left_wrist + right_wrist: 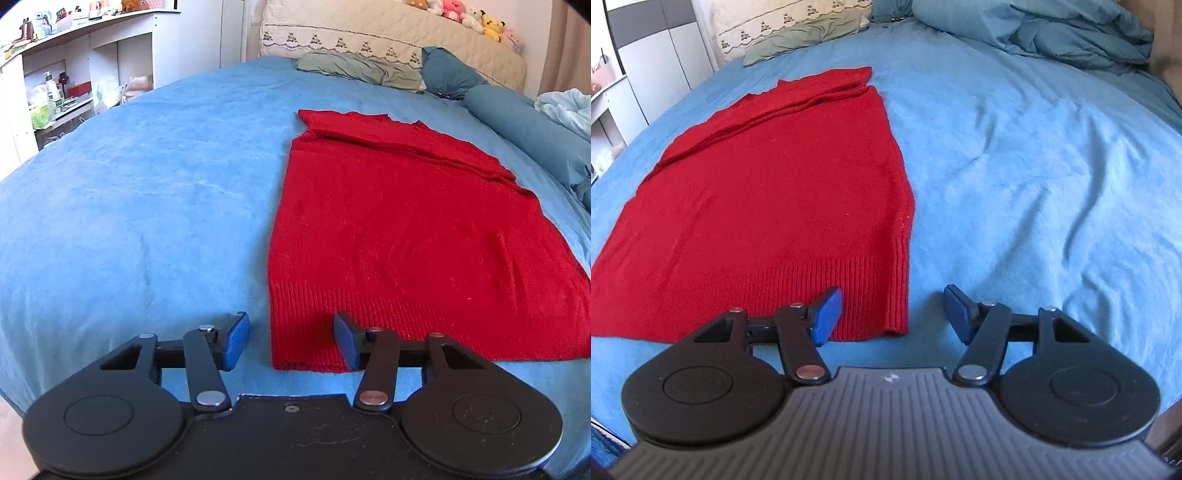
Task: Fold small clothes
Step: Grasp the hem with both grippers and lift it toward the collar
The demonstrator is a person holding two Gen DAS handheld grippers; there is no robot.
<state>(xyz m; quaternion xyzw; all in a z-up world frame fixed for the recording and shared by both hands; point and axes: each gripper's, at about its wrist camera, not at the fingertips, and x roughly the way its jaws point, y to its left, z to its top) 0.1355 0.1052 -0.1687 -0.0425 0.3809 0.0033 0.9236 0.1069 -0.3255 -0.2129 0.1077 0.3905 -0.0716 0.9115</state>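
Red knit, a small sweater (388, 229), is lying flat on the blue bedspread (129, 206), its sleeves apparently already laid across the chest and its ribbed hem facing the person. The left tool (291, 339) is straddling the hem's left corner, its jaws partly spread with the knit between them but not yet pinched. The right tool (892, 314) is doing the same at the hem's right corner (894, 317), jaws spread wider, nothing gripped. The step in hand appears to be taking hold of both hem corners. Next, each tool probably needs to close on its corner so the hem can be carried toward the collar.
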